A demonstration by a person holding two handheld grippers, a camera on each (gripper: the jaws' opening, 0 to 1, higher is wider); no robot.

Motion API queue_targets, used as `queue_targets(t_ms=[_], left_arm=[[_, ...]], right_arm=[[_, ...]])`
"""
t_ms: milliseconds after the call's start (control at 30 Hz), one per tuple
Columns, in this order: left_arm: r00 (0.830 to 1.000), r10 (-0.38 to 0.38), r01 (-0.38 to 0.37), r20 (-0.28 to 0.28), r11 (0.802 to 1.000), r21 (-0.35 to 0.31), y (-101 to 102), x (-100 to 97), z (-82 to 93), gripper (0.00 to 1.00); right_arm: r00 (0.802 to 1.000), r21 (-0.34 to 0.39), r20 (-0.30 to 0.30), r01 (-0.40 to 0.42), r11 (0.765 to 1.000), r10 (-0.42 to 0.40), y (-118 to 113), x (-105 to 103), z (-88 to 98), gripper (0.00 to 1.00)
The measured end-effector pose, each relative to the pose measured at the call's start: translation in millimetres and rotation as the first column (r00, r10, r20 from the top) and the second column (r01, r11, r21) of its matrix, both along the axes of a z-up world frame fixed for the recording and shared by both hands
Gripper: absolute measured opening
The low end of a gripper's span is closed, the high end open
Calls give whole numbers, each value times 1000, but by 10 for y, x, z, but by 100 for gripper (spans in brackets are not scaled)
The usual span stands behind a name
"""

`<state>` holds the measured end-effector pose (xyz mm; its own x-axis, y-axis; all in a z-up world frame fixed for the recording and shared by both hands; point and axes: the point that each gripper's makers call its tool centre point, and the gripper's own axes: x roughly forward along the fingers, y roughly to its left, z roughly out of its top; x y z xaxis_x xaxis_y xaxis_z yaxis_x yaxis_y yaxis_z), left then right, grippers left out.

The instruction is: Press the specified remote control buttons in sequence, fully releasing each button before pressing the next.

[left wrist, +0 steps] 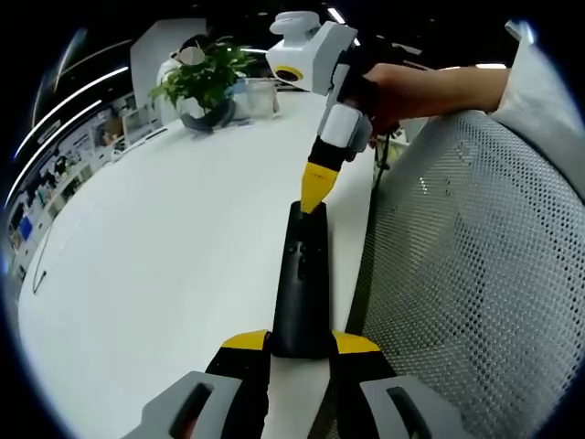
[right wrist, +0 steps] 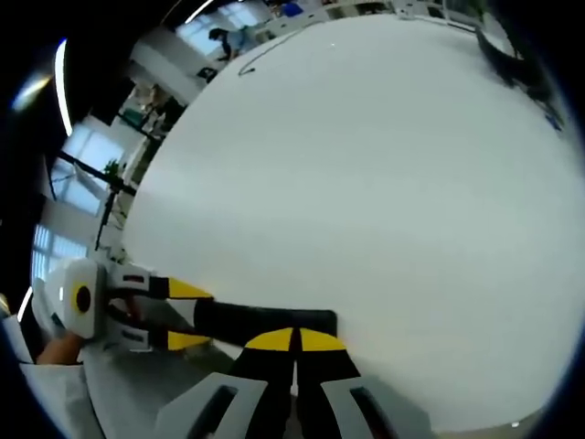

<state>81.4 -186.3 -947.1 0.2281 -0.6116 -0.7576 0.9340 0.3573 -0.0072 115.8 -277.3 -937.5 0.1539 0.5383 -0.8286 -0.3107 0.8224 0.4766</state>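
White and glossy, the long curved bench (left wrist: pixel 164 274) runs away through an open office with ceiling strip lights. At its far end in the left gripper view stands a green potted plant (left wrist: pixel 206 82), with a clear plastic box (left wrist: pixel 259 96) just beside it. A slim black rectangular remote control (left wrist: pixel 304 283) lies near the bench's edge, its long axis pointing away from the left gripper (left wrist: pixel 302 352), whose yellow-tipped fingers are clamped on the near end. The right gripper (left wrist: pixel 313 197) comes down from above, its fingers drawn together, tip touching the remote's far end. No writing on the remote can be read. To the right is a grey perforated mesh chair back (left wrist: pixel 466 265). In the right gripper view the remote (right wrist: pixel 265 322) lies crosswise.
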Motion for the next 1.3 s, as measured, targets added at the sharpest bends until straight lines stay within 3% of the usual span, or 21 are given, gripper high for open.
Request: queue_targets(t_ms=[767, 1300], left_arm=[[1000, -3, 3, 2, 1000, -2, -7, -4, 8, 24], [1000, 0, 0, 1, 1000, -10, -15, -12, 11, 24]], right_arm=[[999, 26, 6, -50, 998, 50, 88, -28, 46, 0], [989, -65, 63, -133, 989, 137, 93, -46, 5, 0]])
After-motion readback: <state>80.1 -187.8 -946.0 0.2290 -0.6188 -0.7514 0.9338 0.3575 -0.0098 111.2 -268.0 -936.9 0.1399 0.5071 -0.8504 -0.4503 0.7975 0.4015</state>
